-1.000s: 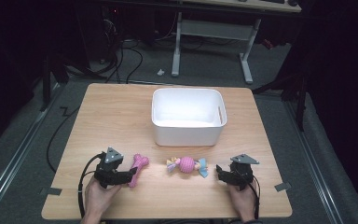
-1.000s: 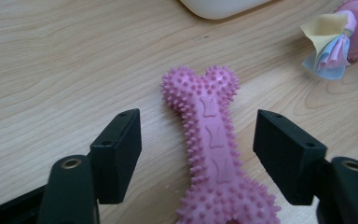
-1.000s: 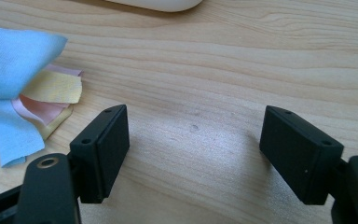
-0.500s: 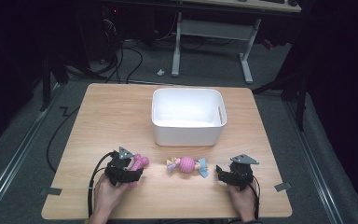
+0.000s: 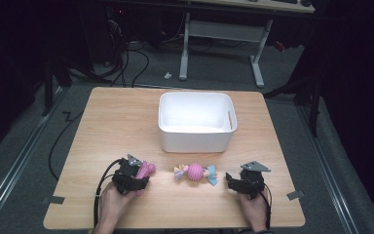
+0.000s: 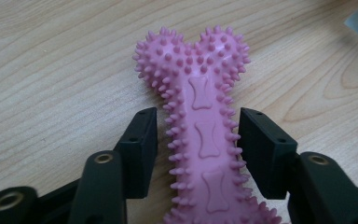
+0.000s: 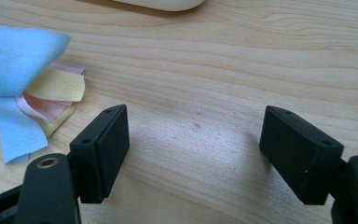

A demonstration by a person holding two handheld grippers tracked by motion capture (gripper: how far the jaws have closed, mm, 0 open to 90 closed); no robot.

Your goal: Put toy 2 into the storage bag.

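A pink spiky bone toy (image 6: 200,88) (image 5: 147,169) lies flat on the wooden table (image 5: 112,122) at the front left. My left gripper (image 6: 198,116) (image 5: 140,176) straddles its shaft. Its jaws have just been closing and stand a hair off the spikes on either side, so it is still open. A pink ball toy with blue and yellow cloth ends (image 5: 193,172) (image 7: 23,70) lies at the front middle. My right gripper (image 7: 193,121) (image 5: 230,182) rests open on bare wood just right of that toy, with nothing between its pads.
A white plastic bin (image 5: 195,139) stands behind the toys in the middle of the table, its rim (image 7: 163,3) just ahead of the right gripper. Tape marks sit at the table's front corners (image 5: 53,199). Cables and desk legs lie on the floor beyond.
My left gripper slid right along the table onto the pink bone, and its jaws narrowed around the shaft. The right gripper and the ball toy stayed put.
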